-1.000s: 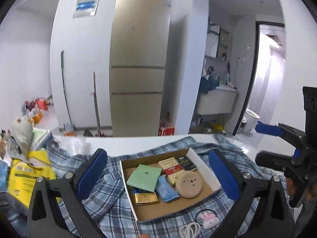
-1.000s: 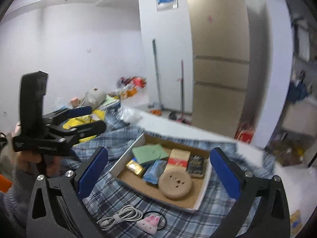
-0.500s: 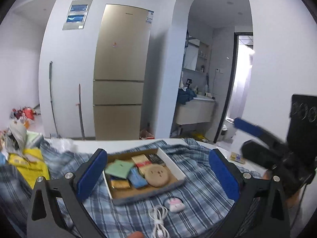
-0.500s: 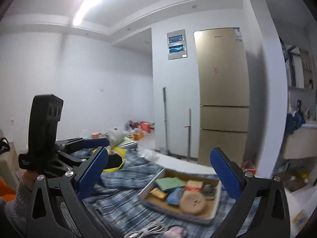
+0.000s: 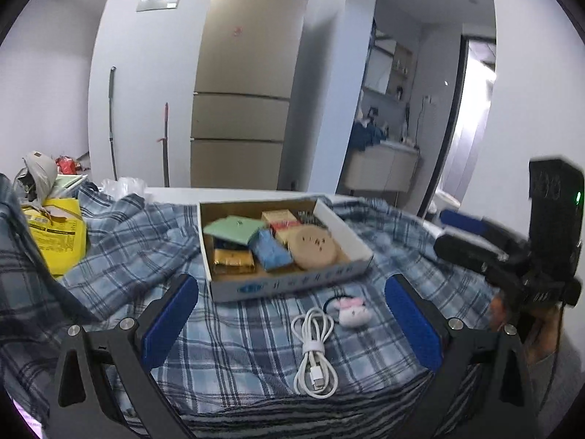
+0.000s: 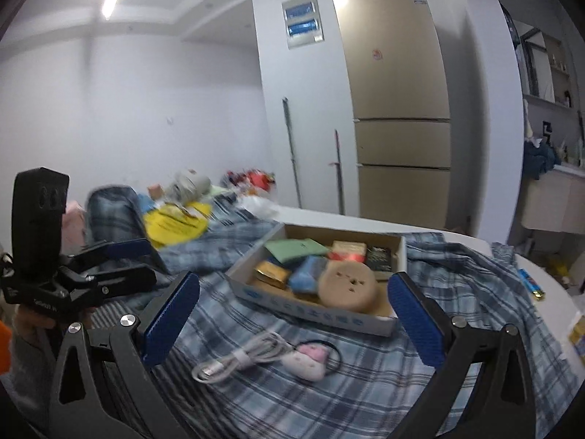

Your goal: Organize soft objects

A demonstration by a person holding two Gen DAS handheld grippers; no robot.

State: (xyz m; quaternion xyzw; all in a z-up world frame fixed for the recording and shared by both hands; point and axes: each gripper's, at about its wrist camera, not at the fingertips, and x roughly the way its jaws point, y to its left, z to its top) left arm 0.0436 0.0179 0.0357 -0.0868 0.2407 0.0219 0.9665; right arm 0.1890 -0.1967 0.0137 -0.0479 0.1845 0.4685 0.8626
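Both grippers hover level above the blue plaid cloth (image 5: 237, 340): left gripper (image 5: 292, 325) at lower centre, right gripper (image 6: 294, 322) likewise, jaws wide apart, holding nothing.

Box (image 5: 289, 281) sits on the plaid cloth (image 5: 146, 248) at twelve o'clock. Inside it, the round pad (image 5: 311, 249) lies at the near right and the flat pouch (image 5: 234, 229) at the far left. Cable (image 5: 314, 351) lies just before the box, with the plush hair tie (image 5: 353, 311) at the cable's two o'clock. Bag (image 5: 58, 234) lies out at nine.
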